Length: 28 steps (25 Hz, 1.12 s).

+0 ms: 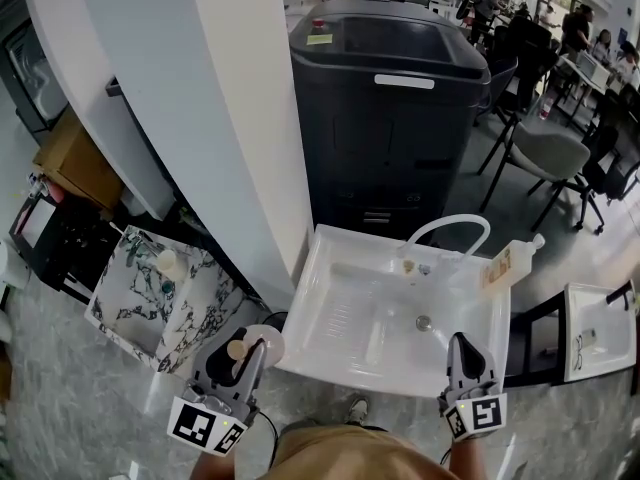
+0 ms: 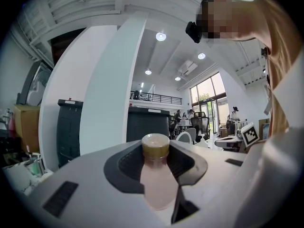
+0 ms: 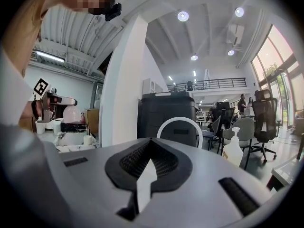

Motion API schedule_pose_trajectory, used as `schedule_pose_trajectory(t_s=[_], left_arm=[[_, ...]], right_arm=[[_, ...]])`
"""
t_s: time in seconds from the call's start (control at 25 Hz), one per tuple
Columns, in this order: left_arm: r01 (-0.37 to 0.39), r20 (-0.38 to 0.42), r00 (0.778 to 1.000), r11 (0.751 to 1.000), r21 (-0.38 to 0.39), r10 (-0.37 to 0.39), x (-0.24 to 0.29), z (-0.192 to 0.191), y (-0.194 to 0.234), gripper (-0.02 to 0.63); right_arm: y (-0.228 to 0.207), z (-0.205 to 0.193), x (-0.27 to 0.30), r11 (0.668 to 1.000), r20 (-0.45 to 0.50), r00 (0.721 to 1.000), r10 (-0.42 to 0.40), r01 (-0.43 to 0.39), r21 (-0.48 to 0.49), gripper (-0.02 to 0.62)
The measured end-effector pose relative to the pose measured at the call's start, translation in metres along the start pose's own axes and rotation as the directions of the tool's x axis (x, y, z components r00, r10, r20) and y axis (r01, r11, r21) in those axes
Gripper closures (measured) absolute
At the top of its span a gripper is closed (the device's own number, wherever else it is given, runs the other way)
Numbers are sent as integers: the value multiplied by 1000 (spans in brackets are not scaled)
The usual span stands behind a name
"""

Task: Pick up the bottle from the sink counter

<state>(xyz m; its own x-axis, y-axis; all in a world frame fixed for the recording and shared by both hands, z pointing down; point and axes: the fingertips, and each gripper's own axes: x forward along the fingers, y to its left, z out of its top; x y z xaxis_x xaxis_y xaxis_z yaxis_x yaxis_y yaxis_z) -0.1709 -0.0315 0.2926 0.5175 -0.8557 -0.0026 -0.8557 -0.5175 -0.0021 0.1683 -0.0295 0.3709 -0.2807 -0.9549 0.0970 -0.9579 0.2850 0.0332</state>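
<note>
bottle (image 2: 156, 184) | capped, pale pink contents | clamped in left tool (image 2: 156, 148)

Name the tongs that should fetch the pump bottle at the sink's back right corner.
Right. The right tongs are empty and sit at the sink's front right, on the pump bottle's side. The left tongs are clamped on a capped bottle, off the sink's left.
</note>
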Motion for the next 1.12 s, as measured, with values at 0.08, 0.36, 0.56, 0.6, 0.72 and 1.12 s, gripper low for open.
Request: schedule_pose_trajectory(t_s=[0.08,0.36,0.56,0.6,0.72,1.12], left_arm=[[-6,-1,1000,1000,8,6,-4,2,1,479],[-36,3,999,999,16,36,-18,9,7,479],[-38,5,999,999,10,38,-23,12,7,479],[-39,6,999,999,8,39,-24,13,8,479],[-47,13,999,999,1,47,-29,16,9,479],[-63,23,998,998,-7,63,-37,19,8,479]], right_arm=[[-1,0,-1,1000,-1,1000,-4,4,1,595],[-7,0,-7,1000,-5,1000,-17,17,2,595],[-16,2,-11,999,-6,999,-40,40,-1,595],[-17,2,-12,999,-5,999,-43,43,-2,595],[-19,4,-13,999,1,999,-45,45,-5,595],[-28,6,-19,998,-2,998,-59,59,-8,595]])
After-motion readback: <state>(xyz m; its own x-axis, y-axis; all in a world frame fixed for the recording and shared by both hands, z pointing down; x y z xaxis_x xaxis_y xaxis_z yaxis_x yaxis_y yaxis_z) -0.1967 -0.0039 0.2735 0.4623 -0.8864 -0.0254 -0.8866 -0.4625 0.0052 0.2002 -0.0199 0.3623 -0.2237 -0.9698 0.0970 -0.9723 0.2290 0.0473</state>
